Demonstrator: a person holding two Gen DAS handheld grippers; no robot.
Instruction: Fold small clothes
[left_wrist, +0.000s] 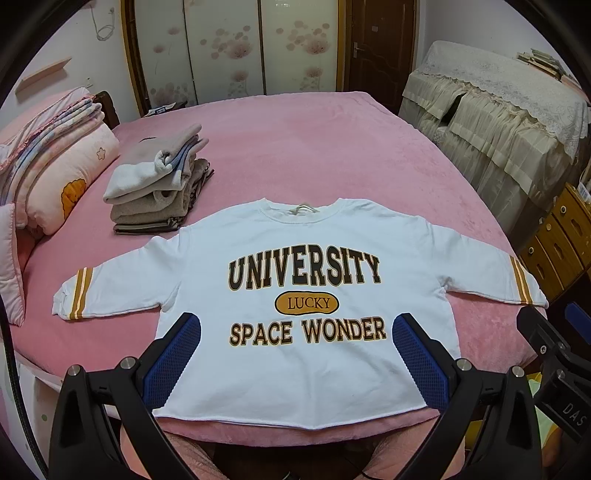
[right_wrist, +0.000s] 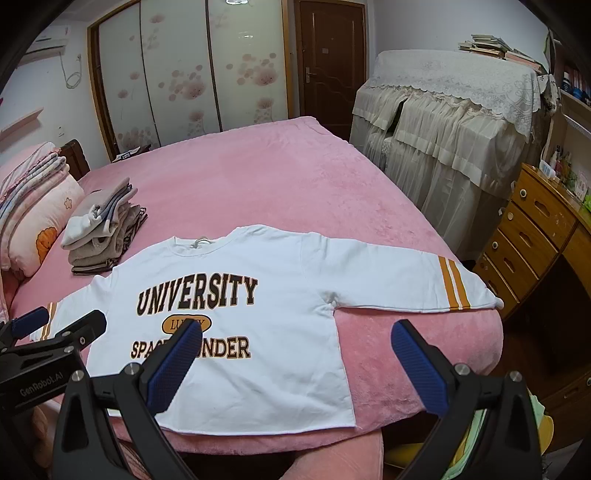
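two grippers hang wide open and empty over the bed's near edge, left gripper (left_wrist: 295, 328) above the shirt (left_wrist: 306, 380), right gripper (right_wrist: 295, 336) at its hem corner. shirt lies flat, sleeves spread. beyond it, a folded pile (left_wrist: 159, 184) on the pink bed (left_wrist: 314, 147).

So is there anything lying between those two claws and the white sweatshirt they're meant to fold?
Nothing visible. The sweatshirt lies flat on the pink bed, and both the left gripper and the right gripper hover open above it.
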